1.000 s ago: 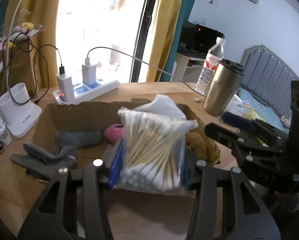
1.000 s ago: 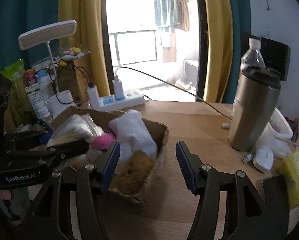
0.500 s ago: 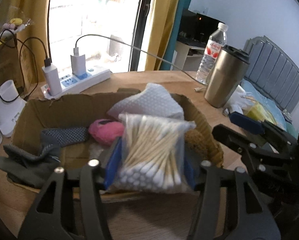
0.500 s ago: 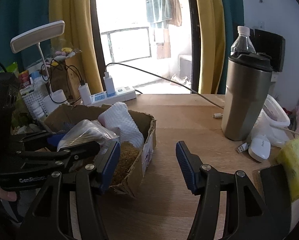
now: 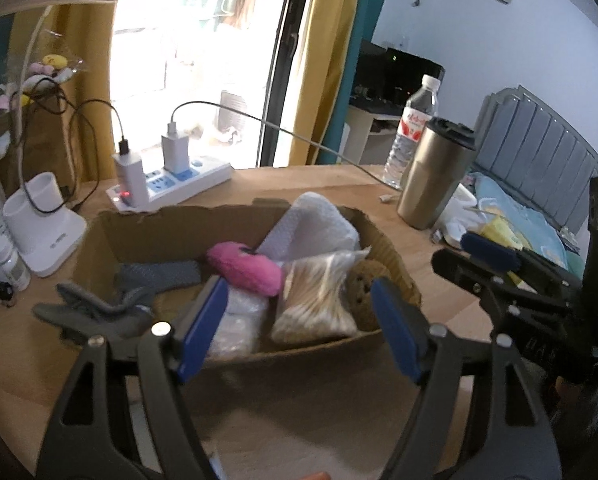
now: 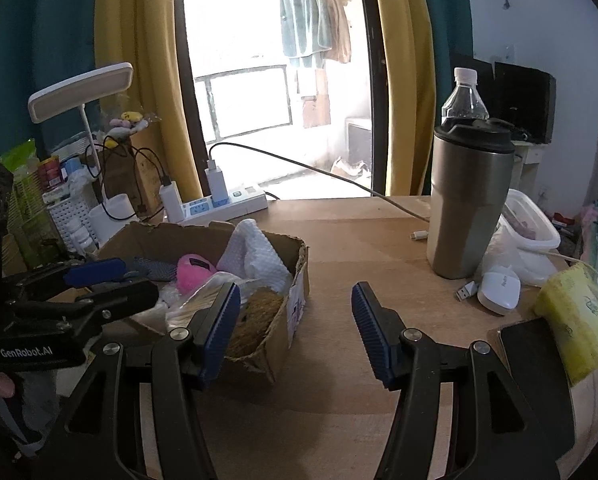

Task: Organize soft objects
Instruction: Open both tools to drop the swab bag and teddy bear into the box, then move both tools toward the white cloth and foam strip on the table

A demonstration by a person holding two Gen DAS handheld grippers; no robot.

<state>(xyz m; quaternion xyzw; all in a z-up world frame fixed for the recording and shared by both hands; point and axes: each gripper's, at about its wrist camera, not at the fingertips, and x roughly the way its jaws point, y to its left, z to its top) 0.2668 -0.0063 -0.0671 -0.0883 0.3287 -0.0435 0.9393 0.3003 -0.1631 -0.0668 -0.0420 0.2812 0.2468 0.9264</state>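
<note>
A torn cardboard box (image 5: pixel 147 228) (image 6: pixel 295 280) sits on the wooden table. In it lie a bag of cotton swabs (image 5: pixel 319 300) (image 6: pixel 195 300), a pink plush (image 5: pixel 245 266) (image 6: pixel 195 270), a white cloth (image 5: pixel 319 224) (image 6: pixel 255 252), a brown sponge (image 5: pixel 365 284) (image 6: pixel 255 316) and a grey sock (image 5: pixel 159 274). A grey glove (image 5: pixel 95 308) hangs over the box's left rim. My left gripper (image 5: pixel 299 324) is open and empty, just in front of the box. My right gripper (image 6: pixel 295 324) is open and empty, to the right of the box.
A steel tumbler (image 6: pixel 467 208) (image 5: pixel 431 180) and a water bottle (image 5: pixel 413 128) stand at the right. A white mouse (image 6: pixel 499 288), a yellow pack (image 6: pixel 579 316), a phone (image 6: pixel 535 364) and a plastic tub (image 6: pixel 531 232) lie far right. A power strip (image 5: pixel 171 184) and lamp base (image 5: pixel 43 224) stand behind the box.
My left gripper opened and let go of the bag of cotton swabs, which now lies in the box. The left gripper drew back. The right gripper stayed open.
</note>
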